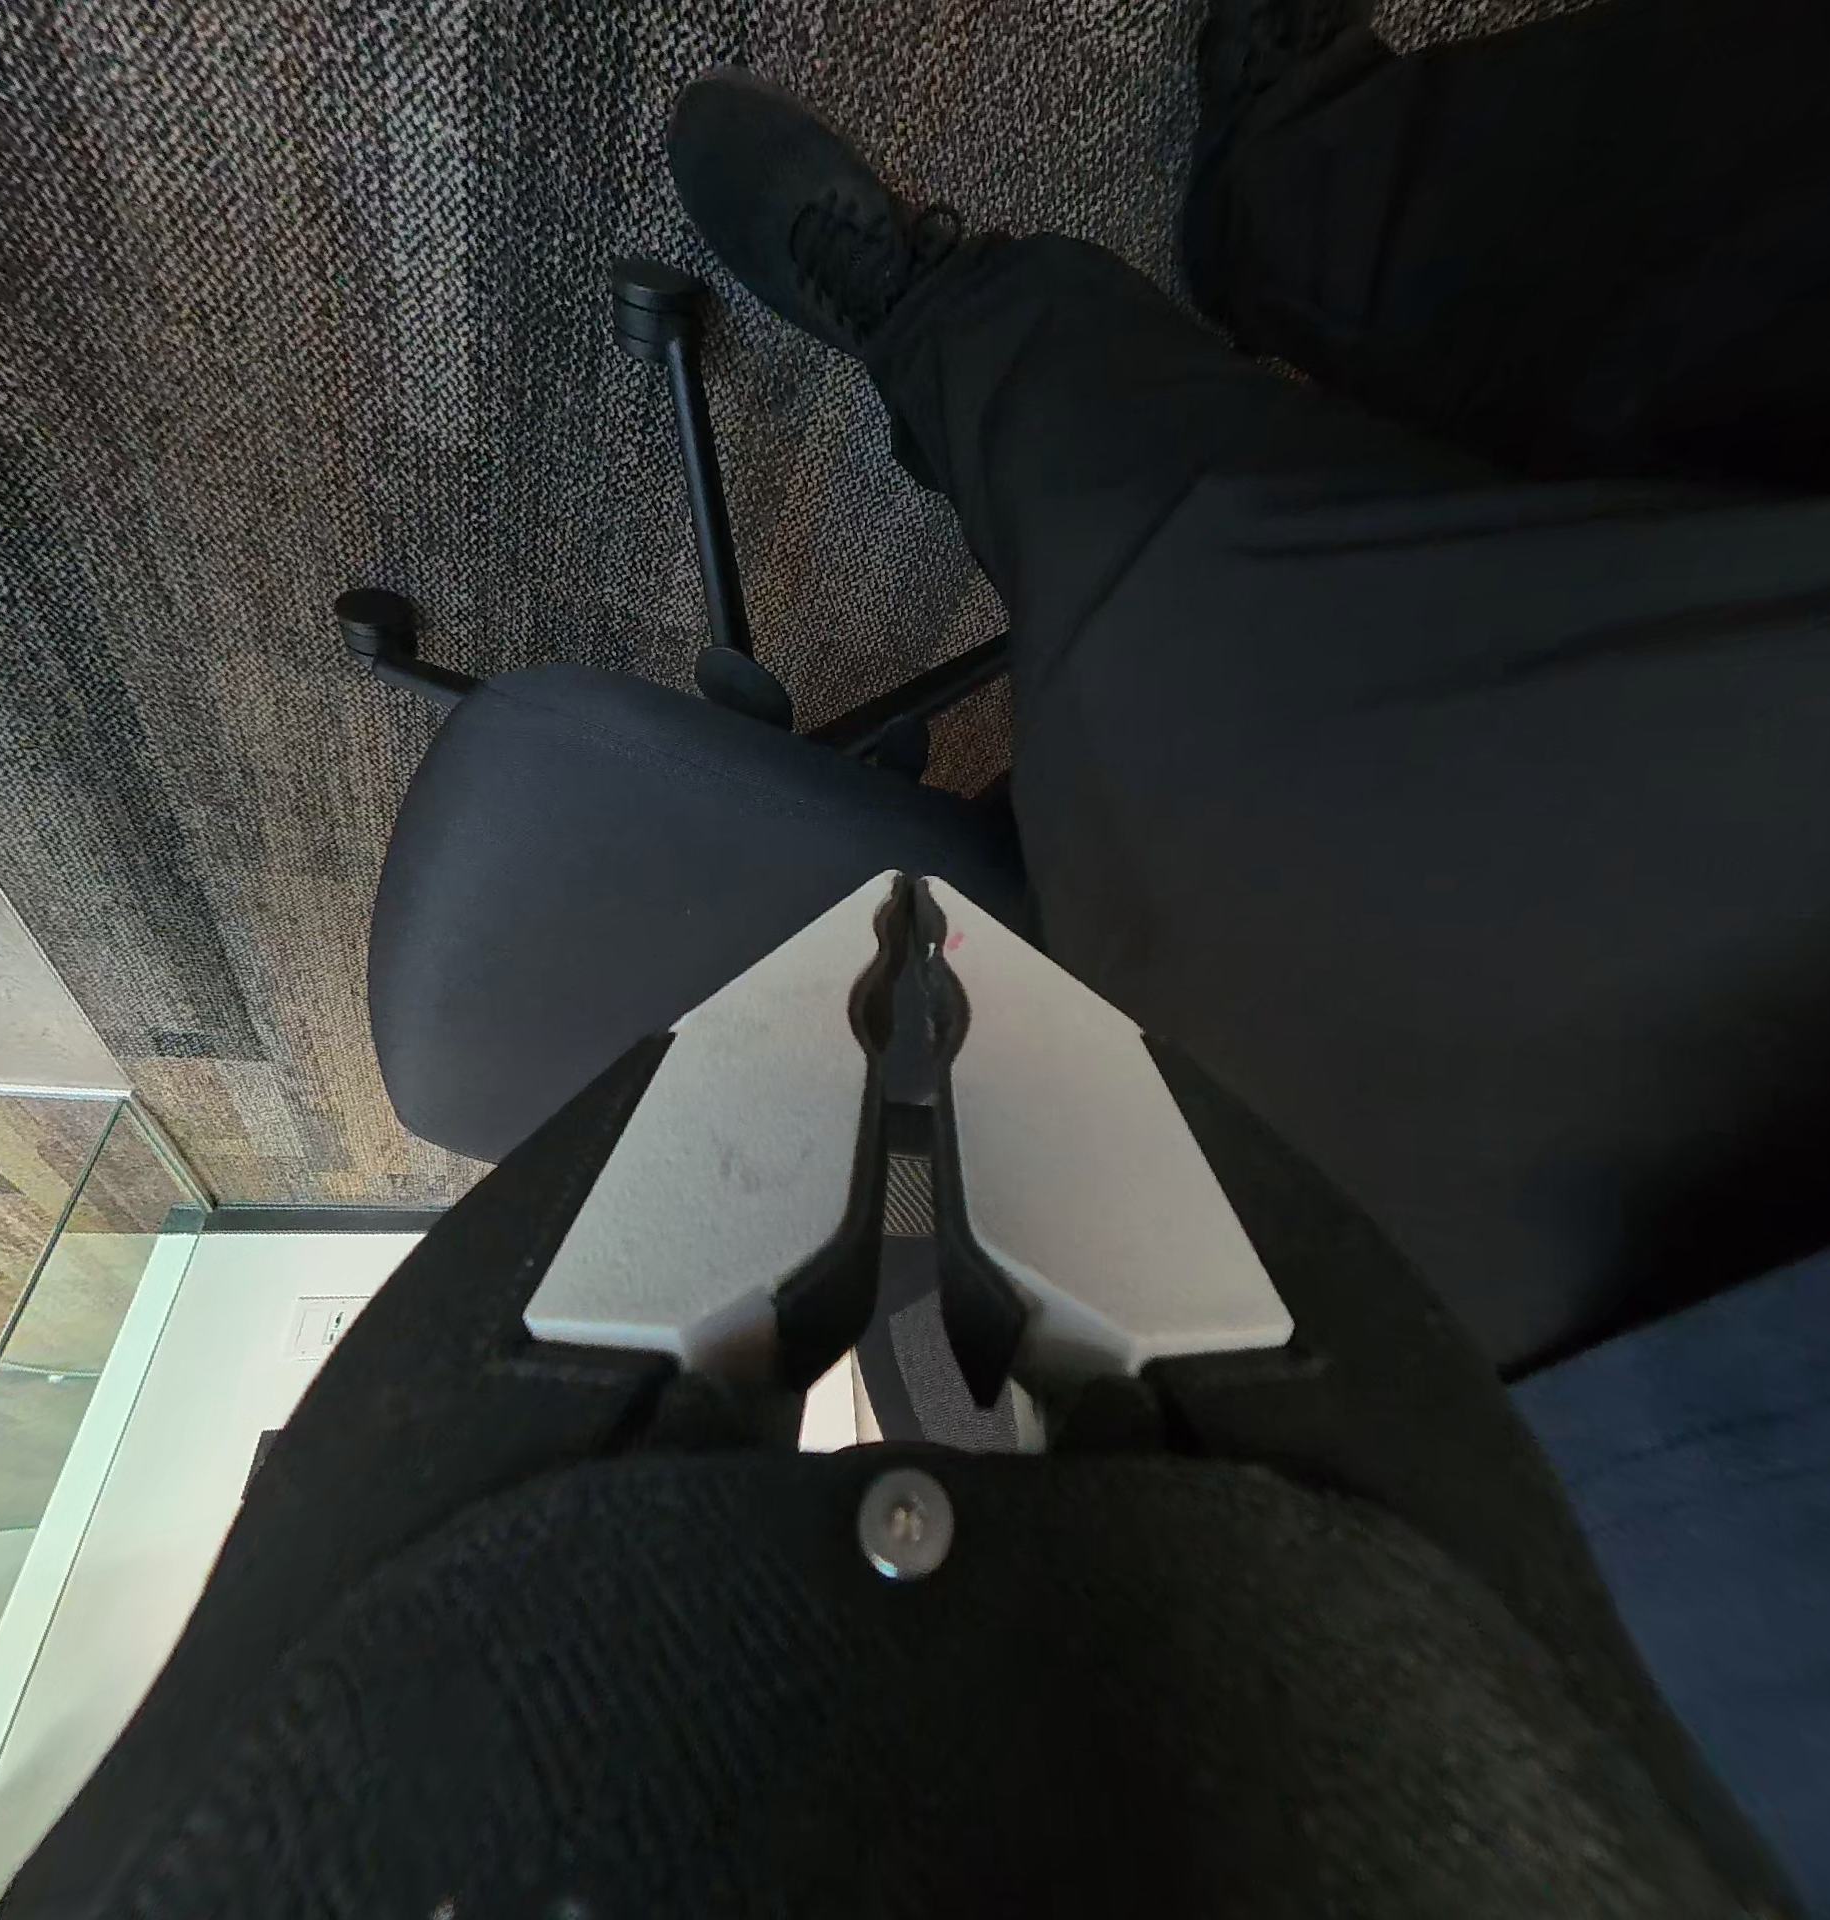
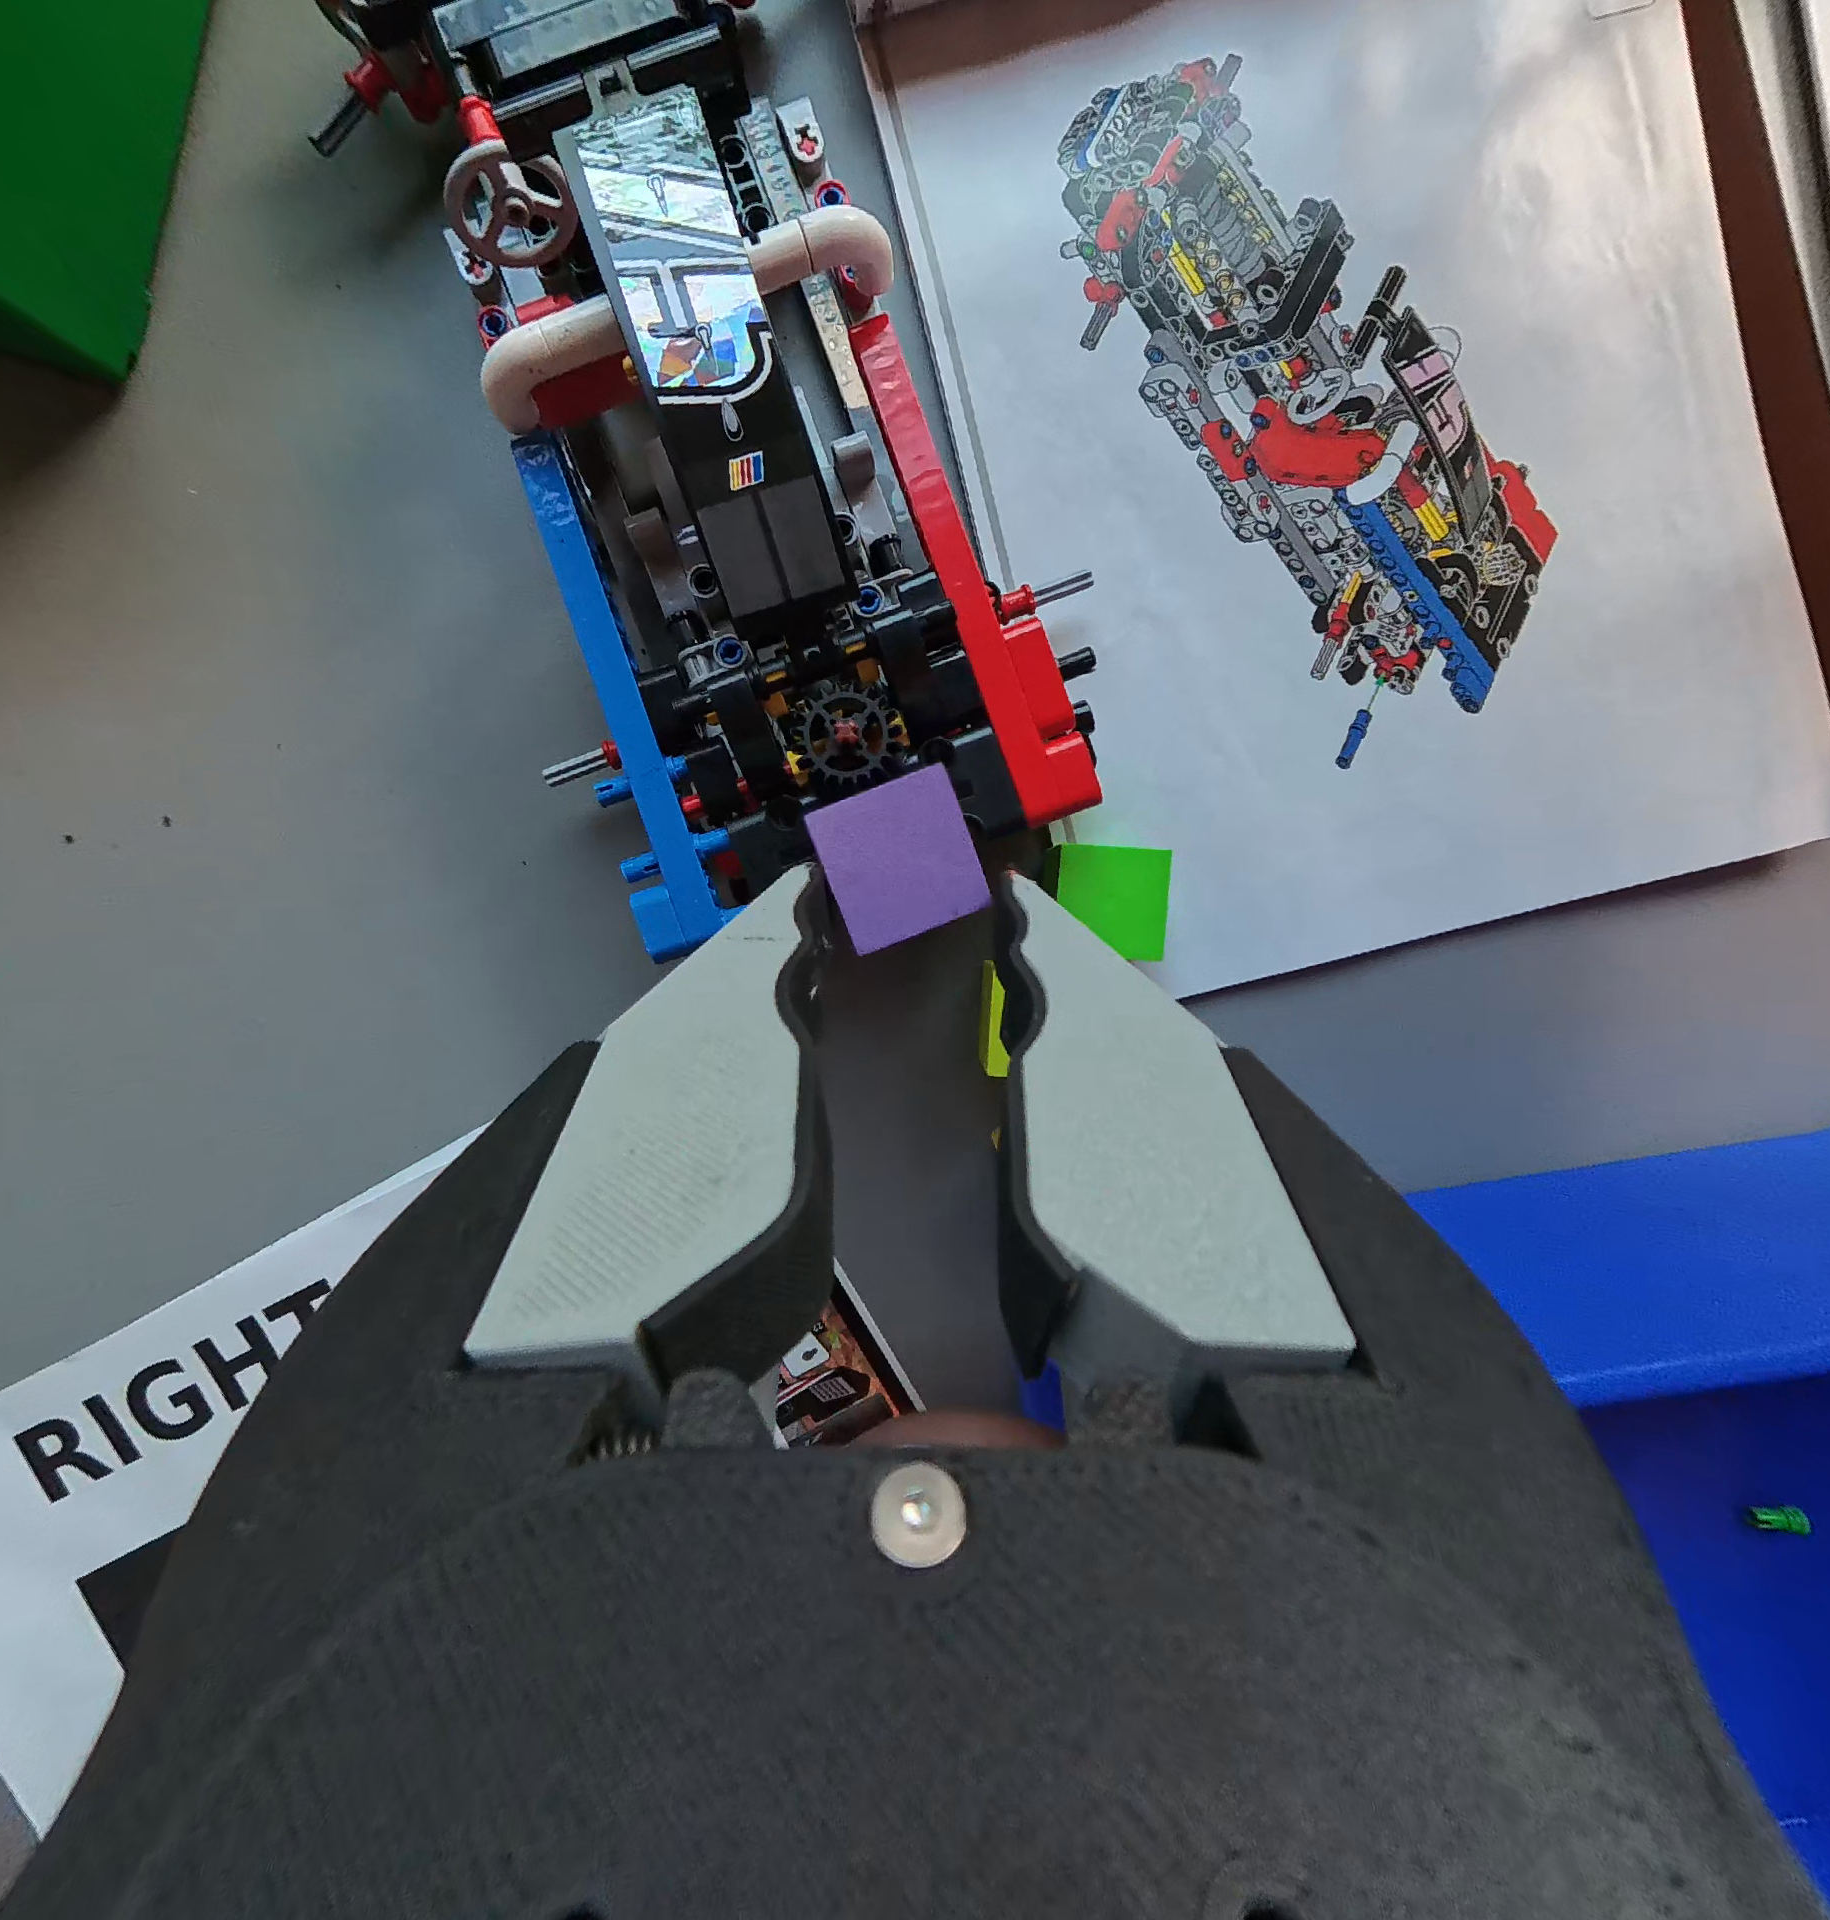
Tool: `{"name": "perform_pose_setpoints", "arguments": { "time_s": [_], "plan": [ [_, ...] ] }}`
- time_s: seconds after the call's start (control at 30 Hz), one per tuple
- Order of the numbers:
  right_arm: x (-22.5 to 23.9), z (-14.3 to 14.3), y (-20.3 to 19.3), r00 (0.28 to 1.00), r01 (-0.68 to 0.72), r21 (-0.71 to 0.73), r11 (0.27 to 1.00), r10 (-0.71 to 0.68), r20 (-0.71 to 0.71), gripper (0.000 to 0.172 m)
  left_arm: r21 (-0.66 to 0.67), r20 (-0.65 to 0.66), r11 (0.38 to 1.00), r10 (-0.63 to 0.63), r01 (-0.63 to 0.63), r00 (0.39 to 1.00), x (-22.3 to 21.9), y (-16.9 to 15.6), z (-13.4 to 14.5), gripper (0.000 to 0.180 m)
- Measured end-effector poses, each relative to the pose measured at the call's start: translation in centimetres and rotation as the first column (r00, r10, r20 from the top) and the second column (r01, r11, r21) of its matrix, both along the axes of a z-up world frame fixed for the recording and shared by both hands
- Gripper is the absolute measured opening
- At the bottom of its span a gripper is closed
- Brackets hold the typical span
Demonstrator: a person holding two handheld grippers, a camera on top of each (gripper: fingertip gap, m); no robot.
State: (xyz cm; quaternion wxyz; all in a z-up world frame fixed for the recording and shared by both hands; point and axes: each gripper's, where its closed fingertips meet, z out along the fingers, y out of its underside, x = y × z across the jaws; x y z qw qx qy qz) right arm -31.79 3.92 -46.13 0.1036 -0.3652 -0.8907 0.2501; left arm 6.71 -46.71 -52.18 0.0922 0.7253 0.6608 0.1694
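Left gripper (image 1: 909, 883): pointed steeply downward, away from the work surface, over a dark office chair seat (image 1: 620, 883) and speckled carpet (image 1: 267, 364). Its two fingers are pressed together along their full length with nothing between them. A person's dark trouser leg (image 1: 1358, 779) lies just to its right, and a black shoe (image 1: 786, 197) rests on the carpet beyond. The carpet to its left is open up to a glass panel (image 1: 49, 1226) at the frame edge.

Right gripper (image 2: 906, 883): angled down over a grey table (image 2: 215, 675), aimed along the long axis of a brick-built vehicle chassis (image 2: 745, 499). Its fingers are parted and clamp a purple foam cube (image 2: 898, 857) at the tips; the cube sits at the near end of the chassis, in front of a black gear (image 2: 845, 738). Whether the cube touches the chassis cannot be told.

Clearances: a printed assembly sheet (image 2: 1513, 416) lies to the right of the chassis, with a green cube (image 2: 1113, 899) on its near corner, just beside the right finger. A yellow-green piece (image 2: 994, 1023) shows partly behind that finger. A blue bin (image 2: 1669, 1299) lies near right, a green box (image 2: 49, 177) far left, and a white paper label (image 2: 163, 1392) near left.
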Motion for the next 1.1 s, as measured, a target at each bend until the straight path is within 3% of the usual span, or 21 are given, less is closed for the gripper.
{"name": "perform_pose_setpoints", "arguments": {
  "time_s": [0.33,0.5,0.87,1.1],
  "plan": [
    [0.0,0.0,0.0,0.999,-0.037,0.035,0.999,0.037,-0.012,0.029,0.002,0.001,1.0,-0.004,0.004,1.0,0.2,0.2,0.0,0.0],
    [0.2,1.4,0.4,1.0,-0.019,-0.043,0.999,0.018,-0.022,0.034,0.004,-0.002,1.0,0.004,-0.004,1.0,0.3,0.2,0.0,0.0],
    [-0.2,0.6,0.5,0.998,-0.057,0.003,0.998,0.057,0.007,0.035,0.008,0.008,1.0,-0.011,0.011,1.0,0.3,0.4,-0.1,0.0],
    [-0.3,0.3,-0.2,0.995,-0.094,0.003,0.996,0.094,0.027,0.026,0.01,0.001,1.0,-0.007,0.007,1.0,0.0,0.5,-0.1,0.0]
  ]
}}
